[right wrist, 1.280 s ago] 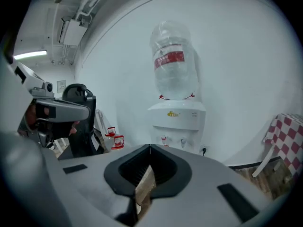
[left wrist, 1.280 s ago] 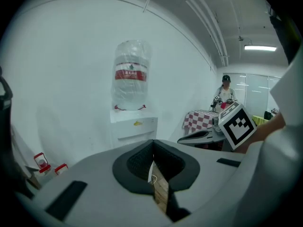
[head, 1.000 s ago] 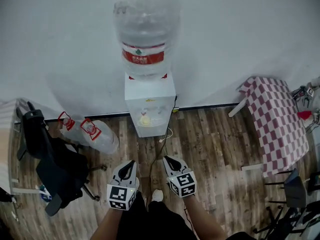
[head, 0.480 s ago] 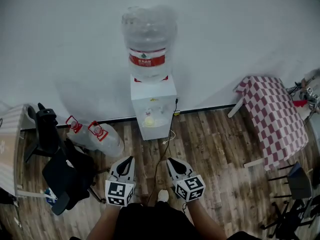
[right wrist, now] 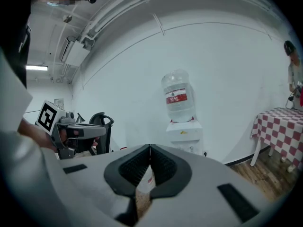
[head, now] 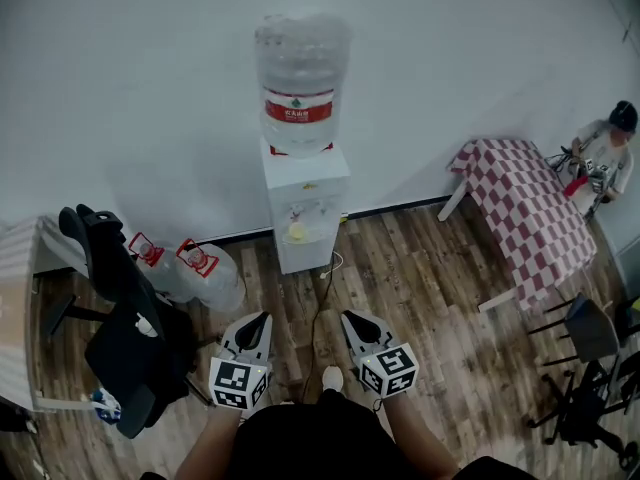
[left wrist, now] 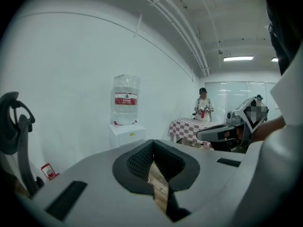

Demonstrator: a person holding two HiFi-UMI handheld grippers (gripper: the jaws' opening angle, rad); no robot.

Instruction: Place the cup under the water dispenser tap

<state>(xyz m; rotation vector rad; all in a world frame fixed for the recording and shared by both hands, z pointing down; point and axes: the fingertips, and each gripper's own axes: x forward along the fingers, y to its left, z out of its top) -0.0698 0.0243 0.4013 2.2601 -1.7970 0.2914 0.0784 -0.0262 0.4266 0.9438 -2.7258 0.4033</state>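
**Two closed grippers held well back from a water dispenser**

Compared with a second ago, the plain white wall (head: 480, 58) fills more of the head view. The brown wood-plank floor (head: 420, 288) shows further to the right. The table with a red-and-white checked cloth (head: 525, 208) now sits further left and higher in the picture. A person in a dark cap (head: 605, 153) has come into sight at its far end. The white box-shaped water dispenser (head: 305, 203) has shifted slightly right and looks smaller. The black office chair (head: 120, 318) is now seen whole.

Counted, there is one dispenser against the wall, carrying one clear upturned water bottle with a red label (head: 300, 68). There is one checked table and one black office chair on the left. Two spare clear bottles with red labels (head: 190, 268) lie side by side on the floor left of the dispenser.

There are two grippers. The left gripper (head: 264, 317) and the right gripper (head: 346, 316) hang side by side above the floor, well apart from the dispenser. Each has its jaws pressed together on nothing.

One small pale yellow cup (head: 296, 232) sits in the recess on the dispenser's front. It is too small to make out further.
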